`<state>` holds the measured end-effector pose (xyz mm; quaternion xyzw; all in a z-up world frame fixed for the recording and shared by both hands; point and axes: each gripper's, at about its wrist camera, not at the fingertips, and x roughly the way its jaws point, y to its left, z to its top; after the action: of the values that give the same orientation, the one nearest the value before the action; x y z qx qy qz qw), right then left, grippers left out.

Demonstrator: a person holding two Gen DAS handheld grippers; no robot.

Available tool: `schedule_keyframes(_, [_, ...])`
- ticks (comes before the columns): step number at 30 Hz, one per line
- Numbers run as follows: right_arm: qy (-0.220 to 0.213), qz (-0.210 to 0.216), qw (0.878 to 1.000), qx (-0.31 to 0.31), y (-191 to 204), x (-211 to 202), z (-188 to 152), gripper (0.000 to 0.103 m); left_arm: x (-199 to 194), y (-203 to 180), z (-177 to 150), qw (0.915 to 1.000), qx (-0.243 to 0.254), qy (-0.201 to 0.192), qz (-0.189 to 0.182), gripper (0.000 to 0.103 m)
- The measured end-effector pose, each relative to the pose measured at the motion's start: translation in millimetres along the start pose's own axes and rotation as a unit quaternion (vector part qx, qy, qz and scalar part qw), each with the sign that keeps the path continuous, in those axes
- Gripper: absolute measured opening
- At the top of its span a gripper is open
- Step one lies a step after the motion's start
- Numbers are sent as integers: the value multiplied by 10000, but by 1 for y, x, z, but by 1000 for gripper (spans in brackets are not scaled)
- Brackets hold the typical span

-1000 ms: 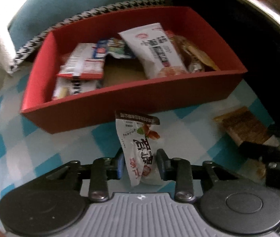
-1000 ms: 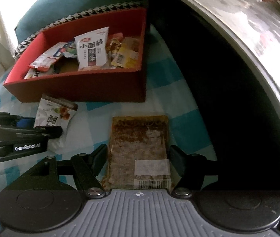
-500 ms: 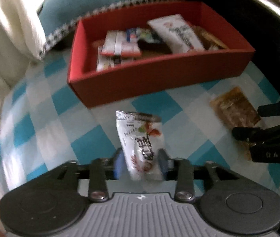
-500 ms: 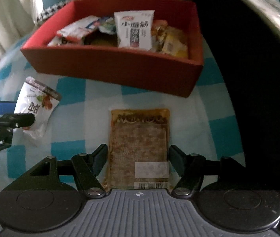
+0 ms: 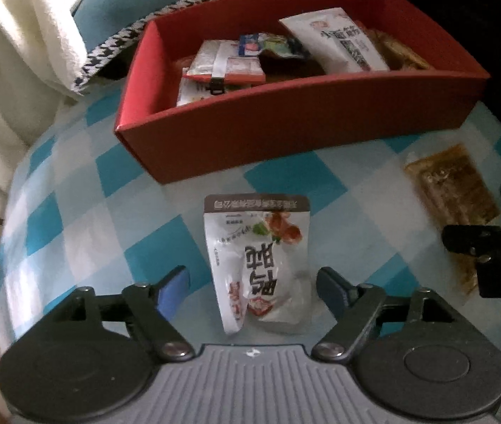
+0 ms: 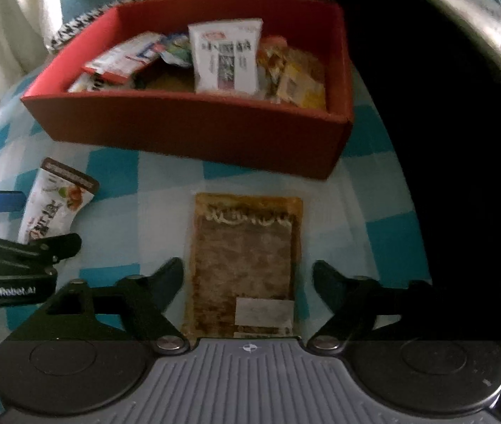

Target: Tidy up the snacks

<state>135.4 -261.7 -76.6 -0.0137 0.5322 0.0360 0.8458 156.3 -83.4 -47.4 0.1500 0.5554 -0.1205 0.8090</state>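
A red box holds several snack packets at the far side of the checked cloth. A white snack packet lies on the cloth between the fingers of my open left gripper, apart from both pads. A flat brown snack packet lies on the cloth between the fingers of my open right gripper, untouched.
The blue-and-white checked cloth covers a round table. A dark curved metal-rimmed object stands at the right. A teal cushion with houndstooth trim and a white curtain lie behind the box.
My left gripper has opened and let go of the white packet, which now lies on the cloth farther back from the red box. The right gripper stays open over the brown packet.
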Motion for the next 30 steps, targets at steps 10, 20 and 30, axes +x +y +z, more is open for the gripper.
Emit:
schedule_keyframes(10, [-39, -133, 9991, -407, 16, 2, -8, 80, -4, -4, -5, 9989, 369, -152, -249, 54])
schedule_keyframes(20, [-125, 67, 9993, -350, 28, -3, 4, 70, -11, 23, 0, 9974, -165, -189, -675, 51])
schedule_keyframes(30, [-443, 255, 9986, -114, 22, -21, 10, 70, -23, 39, 6, 9950, -449, -275, -848, 51])
